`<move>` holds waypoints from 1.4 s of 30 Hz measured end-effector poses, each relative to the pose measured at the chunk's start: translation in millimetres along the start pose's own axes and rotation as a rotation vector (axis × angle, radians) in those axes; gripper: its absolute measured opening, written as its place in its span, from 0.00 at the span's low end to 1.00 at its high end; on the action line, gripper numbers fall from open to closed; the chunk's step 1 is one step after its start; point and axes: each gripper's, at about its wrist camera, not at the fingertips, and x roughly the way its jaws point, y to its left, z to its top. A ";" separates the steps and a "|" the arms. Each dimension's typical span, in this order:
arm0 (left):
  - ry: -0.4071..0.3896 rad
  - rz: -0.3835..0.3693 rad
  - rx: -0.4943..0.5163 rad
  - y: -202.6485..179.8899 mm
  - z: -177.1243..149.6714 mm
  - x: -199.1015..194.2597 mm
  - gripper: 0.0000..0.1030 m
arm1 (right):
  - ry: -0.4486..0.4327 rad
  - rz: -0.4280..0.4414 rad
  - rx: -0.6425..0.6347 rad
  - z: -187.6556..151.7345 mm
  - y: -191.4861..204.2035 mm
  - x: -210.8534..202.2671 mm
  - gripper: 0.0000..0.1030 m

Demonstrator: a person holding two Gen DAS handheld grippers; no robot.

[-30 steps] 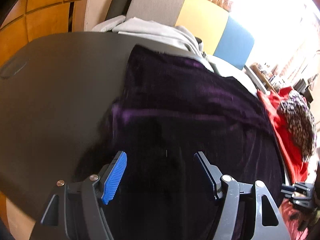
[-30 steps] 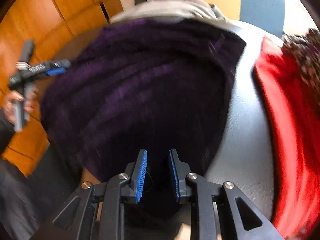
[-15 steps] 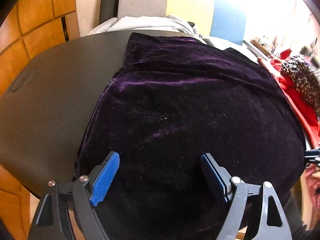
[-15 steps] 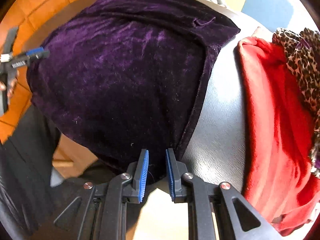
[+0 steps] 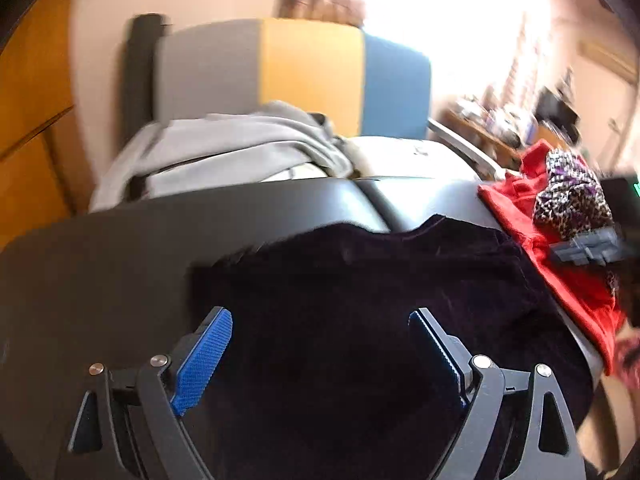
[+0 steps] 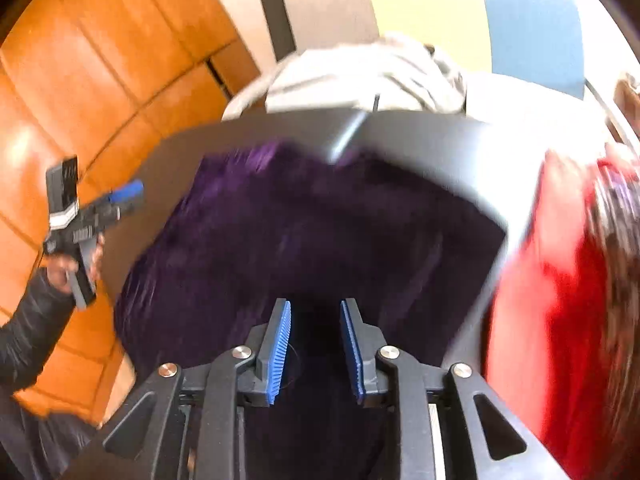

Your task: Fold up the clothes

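Dark purple velvet garment [image 6: 304, 240] lies on black table [image 5: 100, 272], prob. fold done: left gripper [image 5: 320, 356] wide, empty; right gripper [image 6: 315, 344] narrow gap, just opening, nothing pinched.

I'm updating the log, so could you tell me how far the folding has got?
Done: the purple velvet garment lies folded over on the table. In hand: nothing; left gripper and right gripper have just been opening, gripping nothing. Left: the red garment and leopard-print one, unfolded.
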 end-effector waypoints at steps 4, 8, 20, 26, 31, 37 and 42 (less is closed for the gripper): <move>0.087 -0.050 0.051 -2.7 40.4 70.1 0.88 | 0.033 -0.012 -0.033 63.2 -23.2 50.7 0.29; 0.166 -0.111 0.088 2.1 63.0 126.1 0.88 | 0.117 0.017 -0.092 98.0 -35.9 91.4 0.38; 0.243 -0.108 0.159 -11.0 70.6 174.3 0.13 | 0.242 -0.050 -0.136 98.4 -46.3 142.4 0.14; 0.105 -0.125 0.171 -26.0 58.1 123.4 0.09 | 0.070 -0.084 -0.205 71.1 -10.6 98.9 0.09; 0.047 -0.100 0.176 -38.9 15.6 86.0 0.09 | -0.037 -0.137 -0.257 13.9 22.3 73.9 0.09; 0.068 -0.061 0.163 -45.1 -25.1 87.5 0.10 | -0.056 -0.191 -0.226 -37.1 19.6 87.2 0.09; 0.074 -0.056 0.106 -44.9 -18.2 82.5 0.13 | -0.070 -0.137 -0.144 -37.5 14.4 82.0 0.21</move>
